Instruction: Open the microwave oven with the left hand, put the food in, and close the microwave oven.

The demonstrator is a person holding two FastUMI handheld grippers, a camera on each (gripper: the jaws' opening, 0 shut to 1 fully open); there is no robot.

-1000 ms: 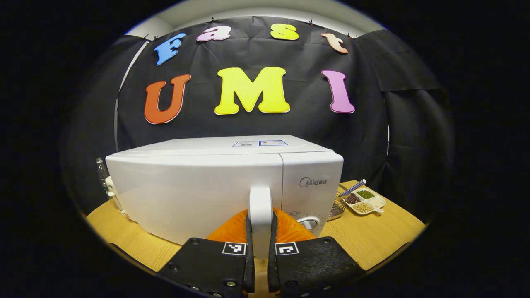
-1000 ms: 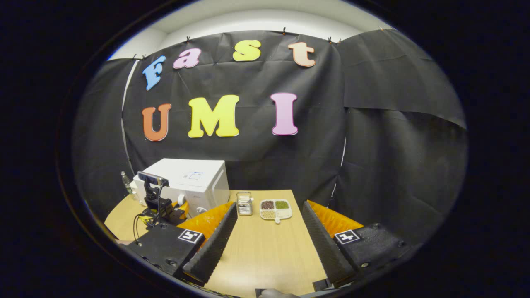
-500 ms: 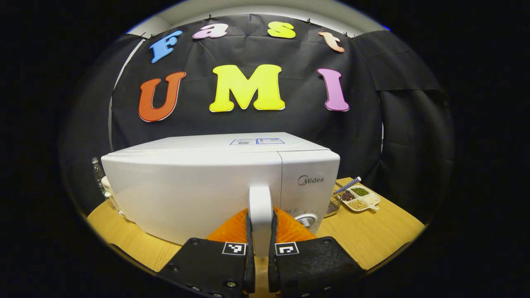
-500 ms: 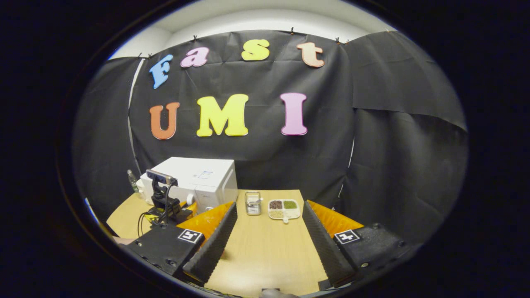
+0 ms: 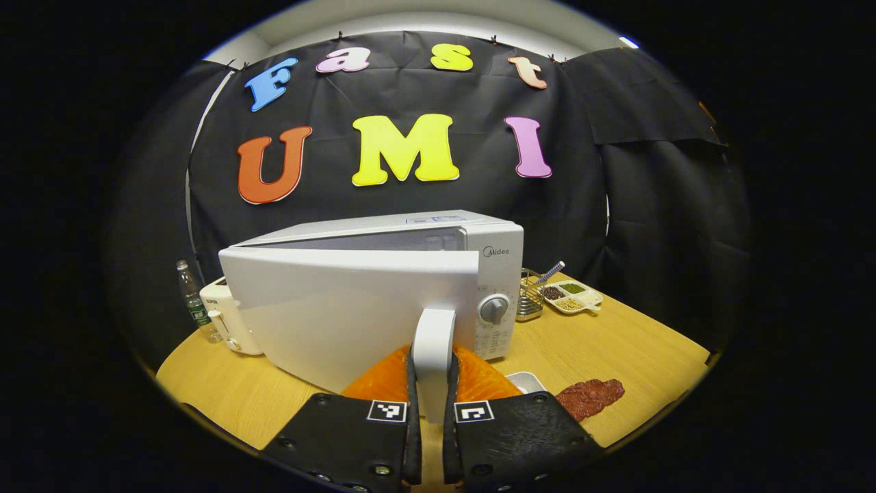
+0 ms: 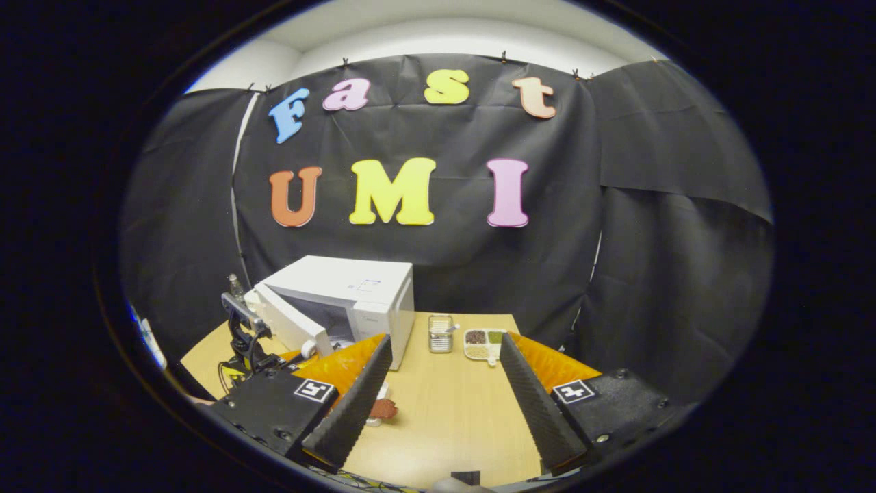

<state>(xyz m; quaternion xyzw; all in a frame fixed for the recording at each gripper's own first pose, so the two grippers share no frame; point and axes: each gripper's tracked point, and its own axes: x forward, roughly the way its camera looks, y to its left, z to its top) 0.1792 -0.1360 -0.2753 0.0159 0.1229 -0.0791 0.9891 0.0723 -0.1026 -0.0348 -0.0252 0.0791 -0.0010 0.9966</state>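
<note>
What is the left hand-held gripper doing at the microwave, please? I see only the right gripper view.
Observer: In the left gripper view, the left hand-held gripper is shut on the white door handle of the white microwave oven; its door stands ajar.
Operator: Is anything hidden behind that door?
Observer: A white toaster-like appliance stands on the wooden table, left of the oven.
Operator: And the food?
Observer: A flat reddish-brown slab lies beside a small white tray, right of that gripper.

The microwave oven (image 5: 356, 301) is white with a grey dial (image 5: 493, 309). The surface (image 5: 629, 349) is pale wood grain, carrying a reddish-brown piece of food (image 5: 590, 398). At two o'clock, a white divided dish (image 5: 573, 297) holds green, tan and dark-red beans.
</note>
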